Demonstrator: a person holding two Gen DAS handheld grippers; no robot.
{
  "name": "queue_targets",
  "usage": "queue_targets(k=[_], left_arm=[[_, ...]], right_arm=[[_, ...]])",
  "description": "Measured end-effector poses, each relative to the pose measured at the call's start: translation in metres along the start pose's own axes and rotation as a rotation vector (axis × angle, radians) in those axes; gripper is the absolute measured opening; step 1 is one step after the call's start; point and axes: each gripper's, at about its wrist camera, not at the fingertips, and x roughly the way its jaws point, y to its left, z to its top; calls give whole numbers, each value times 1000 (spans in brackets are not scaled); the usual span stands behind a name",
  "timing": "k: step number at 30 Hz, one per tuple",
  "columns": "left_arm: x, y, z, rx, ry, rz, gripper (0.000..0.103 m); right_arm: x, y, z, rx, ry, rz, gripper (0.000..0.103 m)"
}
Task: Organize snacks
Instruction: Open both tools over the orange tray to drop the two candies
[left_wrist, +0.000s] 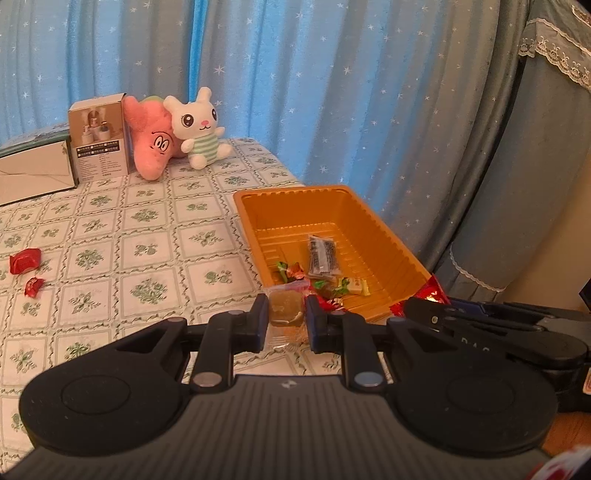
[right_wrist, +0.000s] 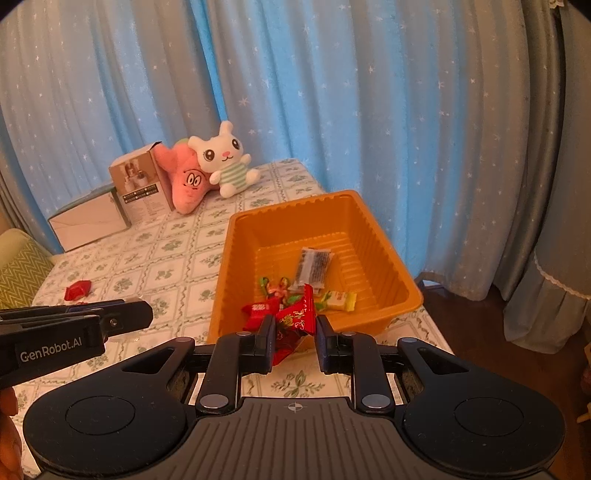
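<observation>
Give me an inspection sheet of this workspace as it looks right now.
Surface: table under a green floral cloth.
Job's things: orange tray holding several wrapped snacks; two red candies loose on the cloth.
Clutter: two plush toys, a carton and a flat box at the far edge.
Grippers: left gripper shut on a brown snack; right gripper shut on a red packet, both near the tray.
Cables: nothing seen.
Surroundings: blue starred curtains behind the table.
</observation>
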Motion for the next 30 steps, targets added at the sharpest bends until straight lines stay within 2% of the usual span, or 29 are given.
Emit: queue_targets(k=[14,30], left_arm=[[44,-10,36,6,13,-58,19],[114,-3,73,23,49,-65,19]], right_arm=[[36,-21,38,-48,25,-24,23],[95,-39,66,-104,68,-11,23]])
